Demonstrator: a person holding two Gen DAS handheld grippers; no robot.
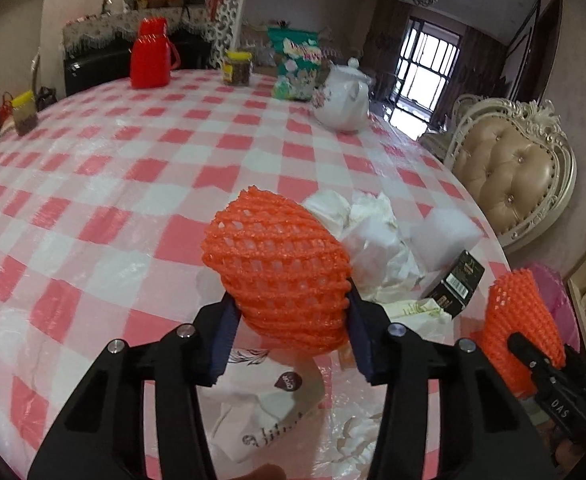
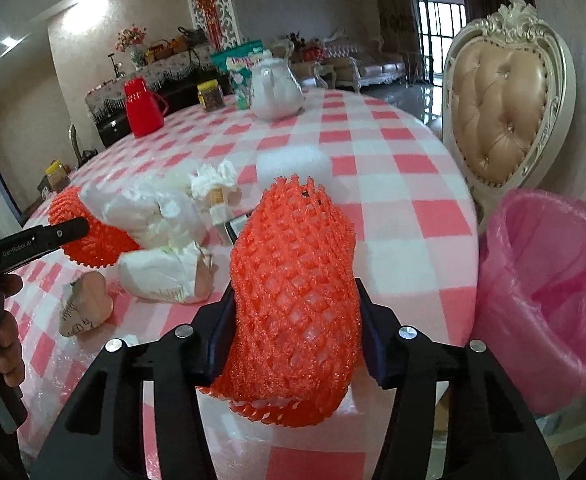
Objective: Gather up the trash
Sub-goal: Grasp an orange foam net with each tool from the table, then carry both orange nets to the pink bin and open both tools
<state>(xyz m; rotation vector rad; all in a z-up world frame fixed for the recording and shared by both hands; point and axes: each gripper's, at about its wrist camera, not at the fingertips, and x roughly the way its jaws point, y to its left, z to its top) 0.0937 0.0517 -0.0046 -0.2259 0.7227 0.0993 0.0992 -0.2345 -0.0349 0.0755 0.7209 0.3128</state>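
On the checked worktop (image 1: pixel 133 168), crumpled paper (image 1: pixel 369 240) and a black box (image 1: pixel 459 284) lie between the two tongs. The left tongs (image 1: pixel 289 316) pinch an orange foam net (image 1: pixel 277 268); the right tongs (image 2: pixel 293 320) pinch another net (image 2: pixel 297 292) above the worktop's edge. Beside it stands a pink-lined bin (image 2: pixel 549 292), its bottom cut off from view.
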